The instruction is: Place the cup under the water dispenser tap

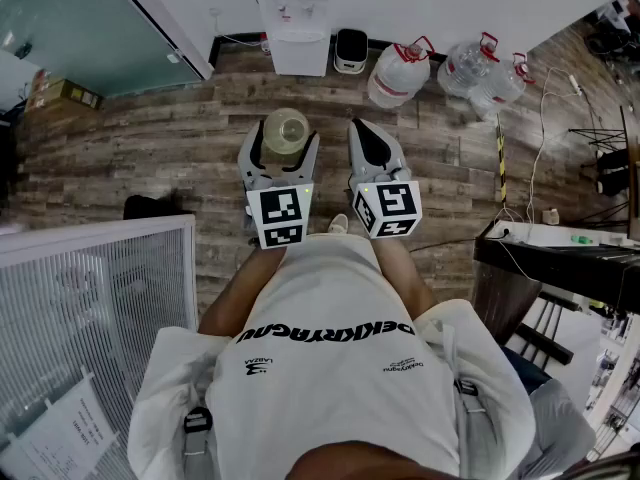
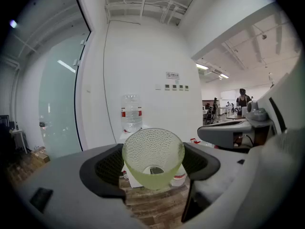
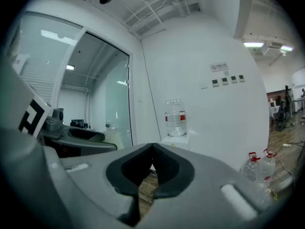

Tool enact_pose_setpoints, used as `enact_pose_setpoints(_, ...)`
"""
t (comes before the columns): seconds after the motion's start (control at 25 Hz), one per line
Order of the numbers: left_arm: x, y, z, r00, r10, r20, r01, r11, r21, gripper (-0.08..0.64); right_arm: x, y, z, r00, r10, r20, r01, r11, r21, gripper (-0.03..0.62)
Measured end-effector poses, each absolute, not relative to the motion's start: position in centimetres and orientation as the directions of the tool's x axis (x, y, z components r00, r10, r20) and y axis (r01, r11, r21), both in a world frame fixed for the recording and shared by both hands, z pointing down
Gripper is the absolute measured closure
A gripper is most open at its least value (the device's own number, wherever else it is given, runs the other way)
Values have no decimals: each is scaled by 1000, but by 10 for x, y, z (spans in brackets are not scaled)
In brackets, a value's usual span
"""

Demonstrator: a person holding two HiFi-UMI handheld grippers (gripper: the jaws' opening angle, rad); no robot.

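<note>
My left gripper [image 1: 284, 140] is shut on a pale green dimpled cup [image 1: 286, 131], held upright between its two black pads. In the left gripper view the cup [image 2: 153, 157] fills the gap between the jaws, its mouth facing the camera. Ahead by the white wall stands the white water dispenser [image 1: 296, 20], topped with a clear bottle [image 2: 131, 113]; the cup is still some way short of it. My right gripper [image 1: 368, 144] is beside the left one, its jaws closed together with nothing in them. The right gripper [image 3: 151, 165] also faces the dispenser [image 3: 176, 138].
Several big water bottles [image 1: 400, 73] lie on the wood floor right of the dispenser, next to a small white bin [image 1: 350, 50]. A glass partition [image 1: 90, 28] stands at the left, a white railing [image 1: 90, 298] near left, a dark desk [image 1: 560, 258] at right.
</note>
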State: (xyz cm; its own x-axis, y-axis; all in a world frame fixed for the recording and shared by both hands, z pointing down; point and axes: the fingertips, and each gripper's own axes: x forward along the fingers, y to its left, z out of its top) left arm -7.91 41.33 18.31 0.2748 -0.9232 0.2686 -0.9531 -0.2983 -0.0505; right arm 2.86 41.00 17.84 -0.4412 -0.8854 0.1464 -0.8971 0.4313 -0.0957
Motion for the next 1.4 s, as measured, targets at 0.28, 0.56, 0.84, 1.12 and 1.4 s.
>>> enact_pose_setpoints(0.28,-54,393,190,276,-926,257,-956,-292,-27,192,55,390,184,-460,-878,133,-886,445,-132,597)
enact_pose_setpoints(0.56,-27,375,196,257,-932,257,-961,-275,-37,192,82,370,191,-482,-867,128,-873,463,-153,598)
enact_pose_setpoints(0.84,-10,354,201,234,-936,262,-965,-256,-53,192,97,351,197,-502,-858,113,-861,483,-157,595)
enact_pose_setpoints(1.12,-14,309,215,229,-933,277,-969,-246,-27,192,100,300,216,-483,-863,152,-872,456,-181,595)
enact_pose_setpoints(1.4,-32,229,226,249,-926,285,-966,-260,-3,192,86,223,224,-452,-872,189,-890,428,-156,594)
